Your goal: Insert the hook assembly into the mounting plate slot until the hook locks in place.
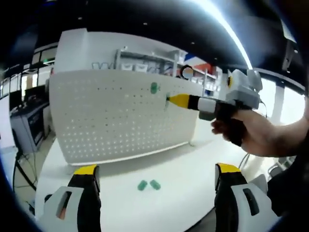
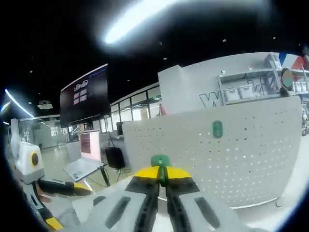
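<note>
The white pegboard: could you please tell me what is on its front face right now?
One green hook is mounted on the white pegboard. The right hand-held gripper presses a second at the board; its jaws cover it there.

A pegboard (image 1: 120, 116) stands upright on the table (image 1: 183, 169), one hook (image 1: 154, 88) mounted on its face, two more hooks (image 1: 148, 185) lying on the table before it, shelving (image 1: 145, 60) behind.
</note>
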